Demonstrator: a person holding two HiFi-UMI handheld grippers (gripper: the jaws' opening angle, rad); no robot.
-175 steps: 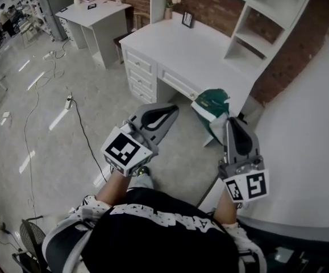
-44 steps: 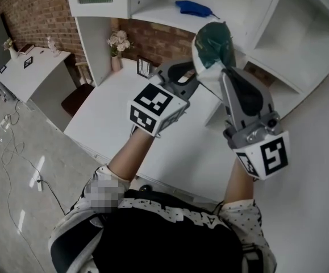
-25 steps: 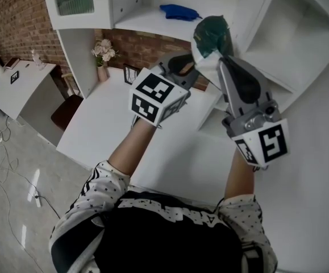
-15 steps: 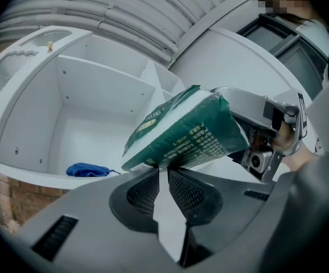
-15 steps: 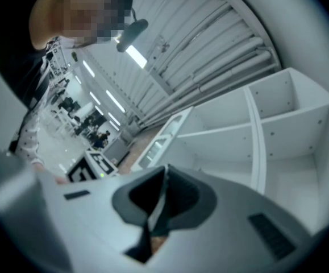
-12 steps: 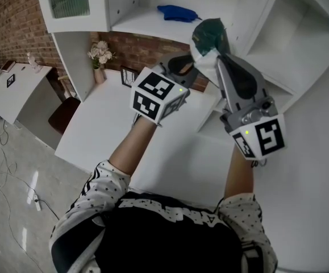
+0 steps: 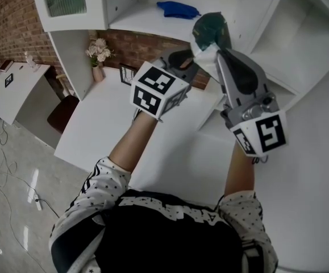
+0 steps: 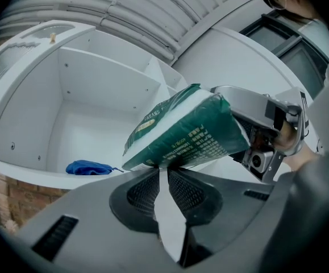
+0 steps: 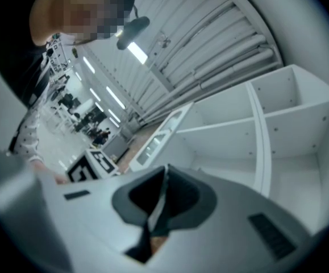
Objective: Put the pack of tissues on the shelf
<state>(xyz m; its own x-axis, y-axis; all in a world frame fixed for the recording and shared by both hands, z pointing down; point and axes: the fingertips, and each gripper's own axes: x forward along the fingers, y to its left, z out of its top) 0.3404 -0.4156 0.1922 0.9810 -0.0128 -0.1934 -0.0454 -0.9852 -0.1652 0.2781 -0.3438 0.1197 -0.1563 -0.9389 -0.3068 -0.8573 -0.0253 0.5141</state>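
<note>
Two grippers are held up side by side over a white desk (image 7: 113,124), in front of a white shelf unit (image 7: 147,20). The pack of tissues (image 7: 209,30), green with a white face, is gripped at one end by the right gripper (image 9: 165,175). Its jaws are drawn almost together, and a thin pale edge of the wrapper is pinched between them. The pack is held in the air, tilted, with its free end raised towards the open compartments; it is not seen to rest on any board. In the head view it is found just to the right of a shelf board on which a blue cloth (image 7: 178,8) is laid, and close to the upright panel beside that board.

The left gripper (image 8: 163,172) is held just beside and below the pack. Its jaws are set narrow, with only a slim gap left between them, and nothing is held there. The underside of the pack is seen just past their tips, though whether it is touched cannot be told.

On the desk, against a brick wall (image 7: 136,44), a vase of flowers (image 7: 98,51) and a small picture frame (image 7: 128,74) are stood. A dotted sleeve (image 7: 104,178) is worn on each arm.
</note>
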